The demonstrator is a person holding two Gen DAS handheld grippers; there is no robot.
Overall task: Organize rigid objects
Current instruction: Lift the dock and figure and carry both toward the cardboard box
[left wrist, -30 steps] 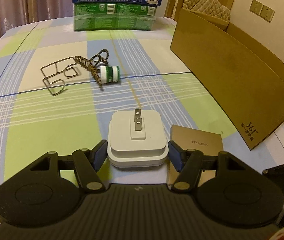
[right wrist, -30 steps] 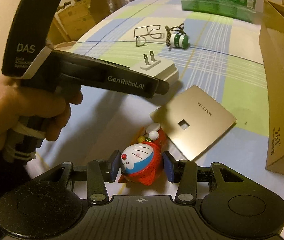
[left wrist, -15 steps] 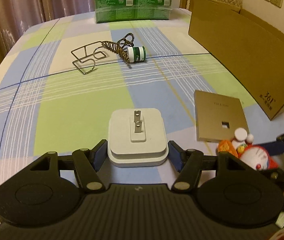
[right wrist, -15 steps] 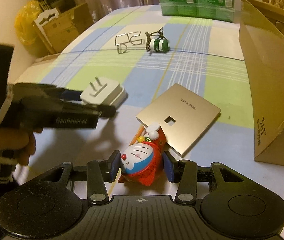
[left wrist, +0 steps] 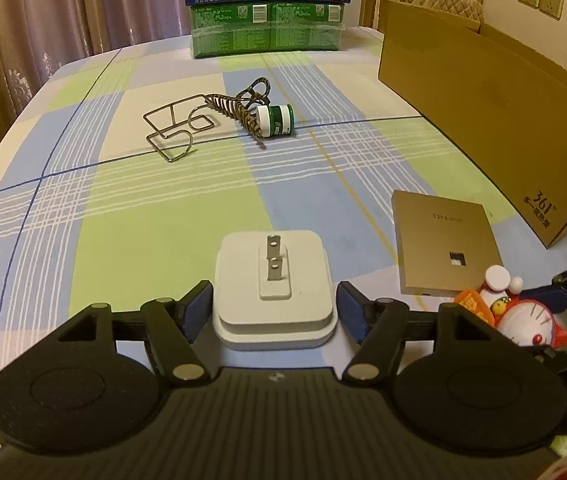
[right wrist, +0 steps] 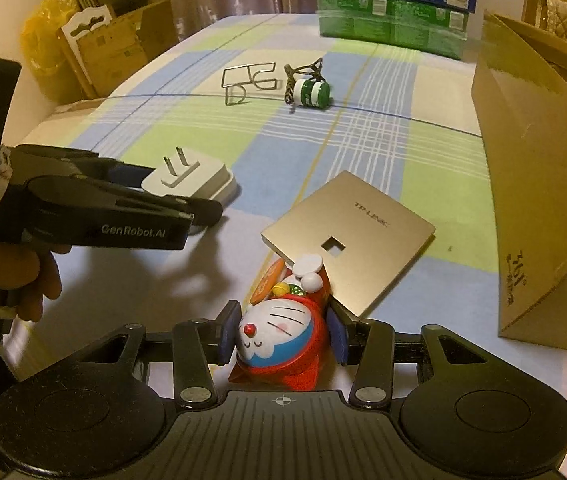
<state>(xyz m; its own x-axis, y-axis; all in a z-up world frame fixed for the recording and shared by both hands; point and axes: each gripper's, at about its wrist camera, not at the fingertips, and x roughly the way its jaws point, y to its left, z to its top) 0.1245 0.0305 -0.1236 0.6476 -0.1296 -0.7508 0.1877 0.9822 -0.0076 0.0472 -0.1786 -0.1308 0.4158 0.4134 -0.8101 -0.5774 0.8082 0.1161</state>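
Both tools are showing matte black bodies with ribbed tops, round side discs and silver screws at the arm joints. The left gripper (left wrist: 274,310) and right gripper (right wrist: 282,334) are wearing blue finger pads. White "GenRobot.AI" lettering is showing along one side; a bare-skinned hand (right wrist: 29,280) is wrapping its handle.

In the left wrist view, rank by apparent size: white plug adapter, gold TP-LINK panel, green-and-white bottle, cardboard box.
1. Brown cardboard box, largest.
2-3. White plug adapter and gold TP-LINK panel: alike; adapter sits nearer, so unsure.
4. Green-and-white bottle, smallest, though farthest.
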